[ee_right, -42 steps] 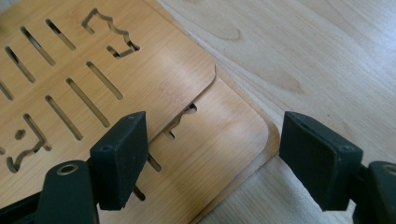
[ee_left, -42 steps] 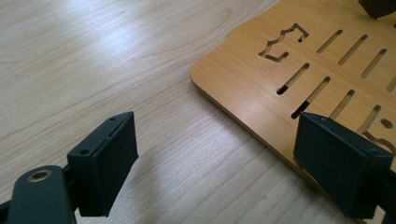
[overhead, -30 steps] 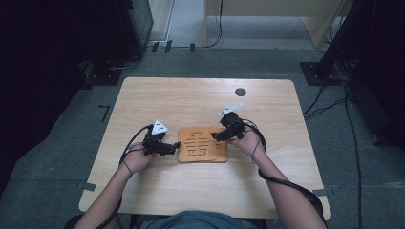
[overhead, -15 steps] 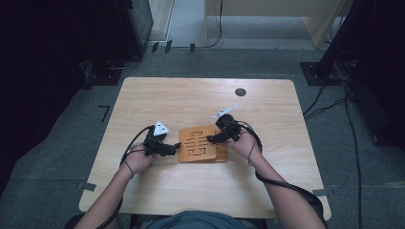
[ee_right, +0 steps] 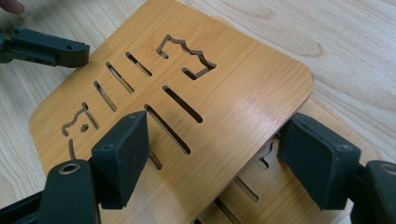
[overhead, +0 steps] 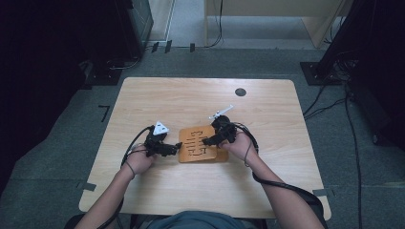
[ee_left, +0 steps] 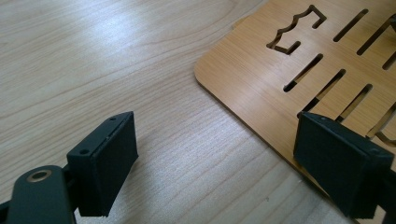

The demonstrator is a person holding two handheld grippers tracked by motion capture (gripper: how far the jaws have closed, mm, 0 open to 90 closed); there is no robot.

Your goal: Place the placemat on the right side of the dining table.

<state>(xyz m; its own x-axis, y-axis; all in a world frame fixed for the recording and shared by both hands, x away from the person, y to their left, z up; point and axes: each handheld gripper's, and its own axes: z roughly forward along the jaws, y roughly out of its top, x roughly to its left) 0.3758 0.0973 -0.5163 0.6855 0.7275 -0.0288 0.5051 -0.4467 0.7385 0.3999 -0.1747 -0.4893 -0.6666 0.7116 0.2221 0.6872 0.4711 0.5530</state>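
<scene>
A bamboo board (overhead: 197, 151) cut with slots and shapes lies at the table's middle. In the right gripper view this top board (ee_right: 233, 93) rests askew on a second similar board (ee_right: 280, 186) beneath it. My left gripper (overhead: 177, 147) is open at the board's left edge; in its own view the left gripper (ee_left: 217, 140) has one jaw over bare table and the other over the board (ee_left: 252, 70). My right gripper (overhead: 206, 140) is open over the board's right part. Its jaws straddle the top board's corner, right gripper (ee_right: 215, 137). The left gripper's jaw (ee_right: 46, 46) shows at far left.
The light wooden table (overhead: 267, 191) has a dark round grommet (overhead: 240, 92) near its far edge. Black cables trail from both grippers along the forearms. Dark equipment and cables stand on the grey floor around the table.
My right gripper has shifted left and slightly nearer, farther over the board. The left gripper and the board have stayed about where they were.
</scene>
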